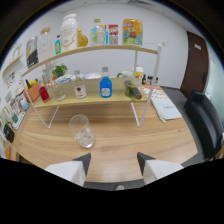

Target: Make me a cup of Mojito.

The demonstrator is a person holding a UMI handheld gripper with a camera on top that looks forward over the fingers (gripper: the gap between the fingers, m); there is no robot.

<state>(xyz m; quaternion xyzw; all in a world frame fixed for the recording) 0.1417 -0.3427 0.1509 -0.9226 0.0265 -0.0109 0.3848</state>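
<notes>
- Gripper view: our gripper (113, 162) hangs over the worktop (150, 135), jaws wide apart, nothing between them.
- Glass (82, 131) stands upright on the worktop just ahead of the jaws, off toward the left finger; looks like ice inside, can't confirm.
- Beyond it, the shelf (95, 98): lower board carries a clear bottle with a red label (79, 85), a blue bottle (105, 86), a dark green item (132, 90) lying tilted, and a red bottle (44, 93) at the left end. Mint-like greens (60, 69) sit behind on the left.
- Upper board holds jars and cartons; labels too small to read.
- Papers (162, 104) lie on the worktop right of the shelf, a dark chair (207, 120) further right.
- Our read: early in the task, glass is out, next ingredient not yet picked.
- To do it well, we'd square up on one bottle, come in level under the upper board, grip the body mid-height and clear the neighbours and the shelf's white leg (138, 107).
- Keep the glass out of the sweep path; it's light and would tip easily.
</notes>
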